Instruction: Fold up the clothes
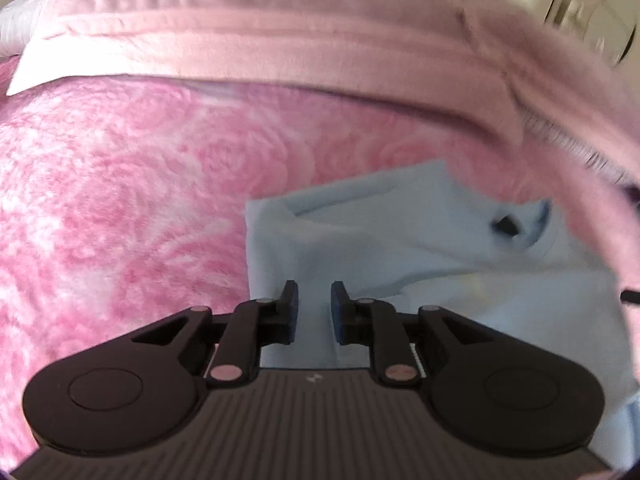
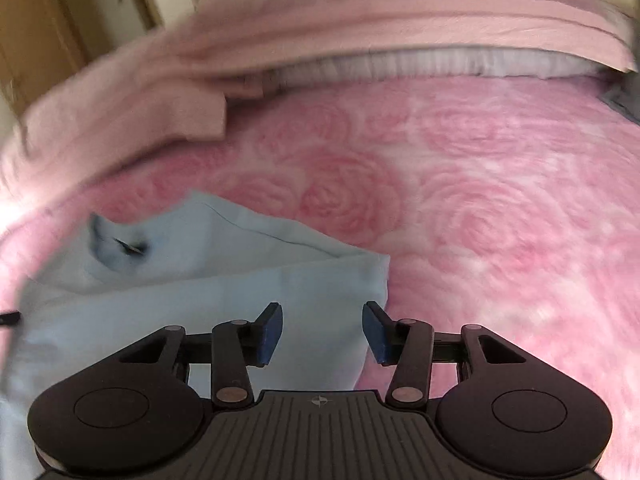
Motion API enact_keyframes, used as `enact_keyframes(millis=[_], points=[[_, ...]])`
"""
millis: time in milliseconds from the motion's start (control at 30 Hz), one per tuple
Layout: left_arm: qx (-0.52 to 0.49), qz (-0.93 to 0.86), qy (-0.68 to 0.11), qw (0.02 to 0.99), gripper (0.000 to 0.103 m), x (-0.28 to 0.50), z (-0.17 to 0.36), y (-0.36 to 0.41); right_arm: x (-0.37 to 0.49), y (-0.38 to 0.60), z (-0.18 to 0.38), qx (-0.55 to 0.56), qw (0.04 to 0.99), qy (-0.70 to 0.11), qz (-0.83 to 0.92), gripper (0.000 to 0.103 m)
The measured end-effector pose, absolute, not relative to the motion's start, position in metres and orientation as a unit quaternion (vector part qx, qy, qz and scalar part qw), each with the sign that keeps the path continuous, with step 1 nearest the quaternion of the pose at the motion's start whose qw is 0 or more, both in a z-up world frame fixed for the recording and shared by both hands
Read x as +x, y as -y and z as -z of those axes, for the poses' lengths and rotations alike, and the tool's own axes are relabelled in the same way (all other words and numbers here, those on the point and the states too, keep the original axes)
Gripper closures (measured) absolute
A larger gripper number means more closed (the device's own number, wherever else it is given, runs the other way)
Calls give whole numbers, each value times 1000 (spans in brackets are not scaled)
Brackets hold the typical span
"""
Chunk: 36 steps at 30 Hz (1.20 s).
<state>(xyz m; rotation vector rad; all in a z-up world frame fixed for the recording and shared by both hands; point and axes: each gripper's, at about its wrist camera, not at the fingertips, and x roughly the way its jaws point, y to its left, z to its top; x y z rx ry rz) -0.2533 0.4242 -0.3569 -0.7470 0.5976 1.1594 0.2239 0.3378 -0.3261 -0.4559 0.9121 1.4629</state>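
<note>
A light-blue garment [image 1: 400,248] lay partly folded on the bed's pink rose-patterned blanket [image 1: 120,200], its collar showing and one side turned in, so more folds seemed left. The left hand-held gripper [image 1: 314,306] hung over its near edge with a narrow gap, gripping nothing; the right hand-held gripper [image 2: 322,330] stood wider, empty, above the garment's corner.

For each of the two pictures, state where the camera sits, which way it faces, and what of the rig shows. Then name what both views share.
Left wrist: sits on the left gripper, looks forward and down over the light blue garment; jaws narrowly apart, nothing between them.
Right wrist: sits on the right gripper, faces the garment's edge; jaws wide apart.
Shared: the blue garment, the pink rose-patterned blanket, the plain pink cloth behind.
</note>
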Motion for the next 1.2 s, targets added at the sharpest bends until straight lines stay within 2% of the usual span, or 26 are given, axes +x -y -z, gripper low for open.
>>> enact_keyframes(millis=[100, 167, 333, 433, 533, 700, 800, 900, 1067, 1200], points=[[-350, -496, -266, 749, 87, -269, 343, -388, 211, -280, 303, -185, 619, -405, -647, 55], [-342, -467, -291, 762, 87, -276, 345, -358, 193, -238, 294, -196, 614, -405, -648, 55], [-322, -419, -372, 763, 87, -302, 363, -276, 141, -148, 311, -281, 624, -409, -603, 55], [-351, -422, -380, 745, 88, -328, 356, -235, 124, -96, 316, -321, 639, -411, -566, 55], [-376, -435, -372, 729, 90, -340, 341, -213, 113, -75, 302, -332, 638, -421, -552, 55], [-330, -463, -322, 757, 88, -314, 339, -211, 103, -106, 291, -314, 643, -328, -617, 55], [-312, -473, -324, 757, 88, -299, 357, -208, 105, -119, 316, -336, 641, -306, -618, 55], [-271, -487, -323, 765, 87, -301, 371, -179, 112, -87, 329, -348, 650, -261, -623, 55], [-251, -512, -303, 764, 86, -325, 373, -125, 135, -1, 325, -284, 693, -278, -602, 55], [-257, -524, -314, 749, 82, -331, 348, -82, 119, 36, 304, -240, 703, -339, -577, 55]])
